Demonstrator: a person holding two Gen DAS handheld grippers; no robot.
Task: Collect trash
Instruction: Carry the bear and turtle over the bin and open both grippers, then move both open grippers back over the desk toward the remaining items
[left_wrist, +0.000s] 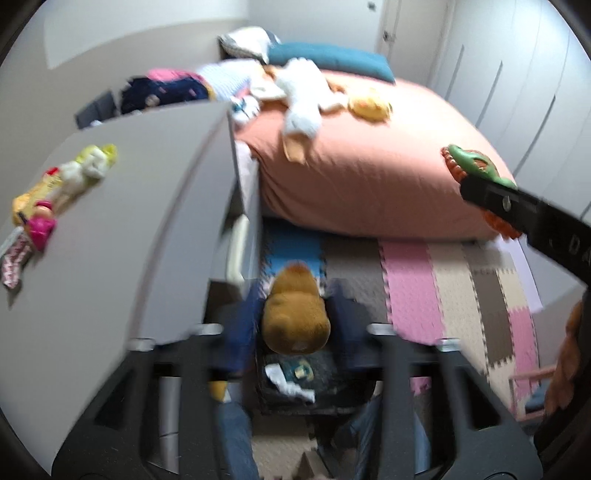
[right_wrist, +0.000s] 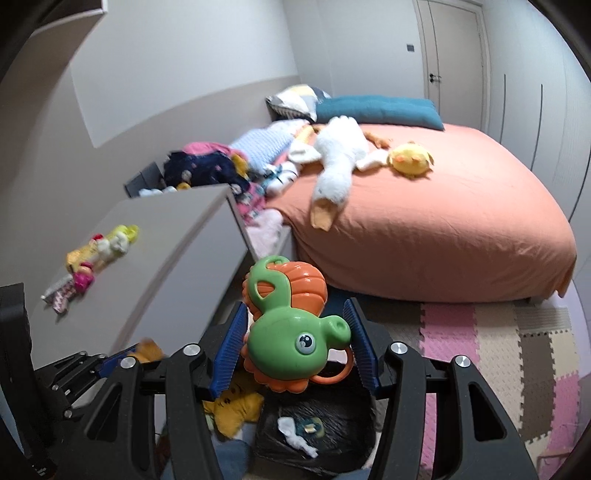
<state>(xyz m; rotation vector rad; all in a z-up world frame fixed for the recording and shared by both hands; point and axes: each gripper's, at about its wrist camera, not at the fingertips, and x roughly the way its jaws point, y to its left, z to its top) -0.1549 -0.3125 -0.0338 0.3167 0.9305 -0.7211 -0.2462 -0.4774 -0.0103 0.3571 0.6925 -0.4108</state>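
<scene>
The right tool (right_wrist: 293, 345) stands spread with the green-and-orange plastic turtle toy (right_wrist: 286, 332) loose between its blue pads; the left tool (left_wrist: 295, 332) is spread around a brown plush toy (left_wrist: 295, 317). The black-lined trash bin (right_wrist: 332, 432) lies directly below both — nearer the right tool — and already holds white crumpled tissue (right_wrist: 295, 435).

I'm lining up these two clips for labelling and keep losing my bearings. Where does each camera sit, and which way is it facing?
Left wrist: on the left claw, angled down past a brown plush toy at a black bin, bed beyond; the right claw's finger enters at right.
Right wrist: on the right claw, facing the same way, a green turtle toy between its blue pads.
Shared: bin, bed, grey tabletop, foam floor mats.
</scene>
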